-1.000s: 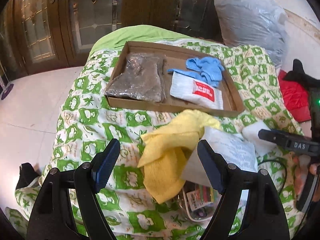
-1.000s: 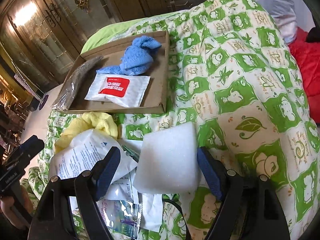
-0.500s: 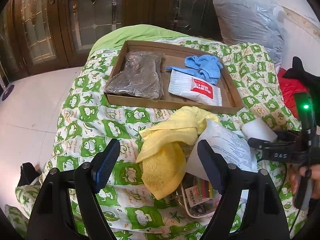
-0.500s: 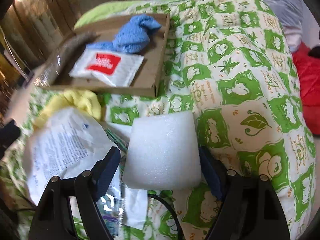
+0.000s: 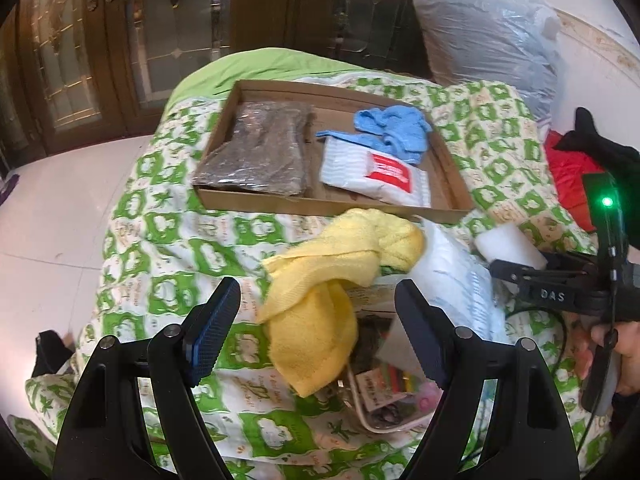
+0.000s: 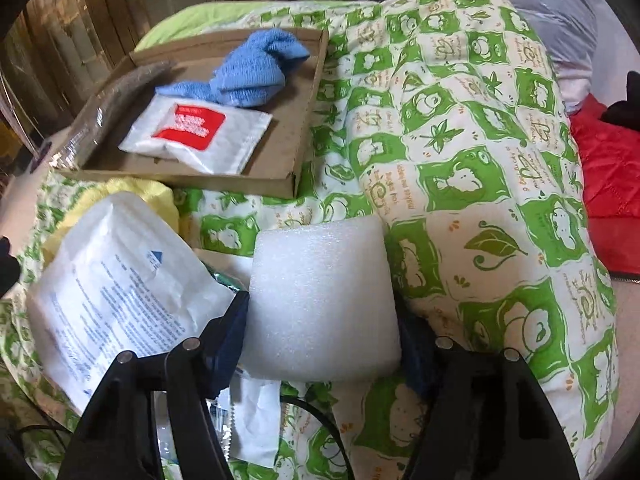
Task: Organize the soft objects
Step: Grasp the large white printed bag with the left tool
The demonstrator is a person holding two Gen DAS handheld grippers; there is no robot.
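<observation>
Between my right gripper [image 6: 320,344] pads: white foam block [image 6: 322,300], jaws now closed in against both sides, up from wide a second ago. Grasp looks made; cardboard tray [image 6: 306,128] next. Left gripper [image 5: 316,320] wide open, empty, over yellow cloth [image 5: 332,276].

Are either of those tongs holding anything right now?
The right tongs clamp the white foam block by its two sides, at its near end. The left tongs hold nothing.

Black fingers [image 5: 212,328] with blue textured pads, silver screws, "DAS" lettering, green light.
</observation>
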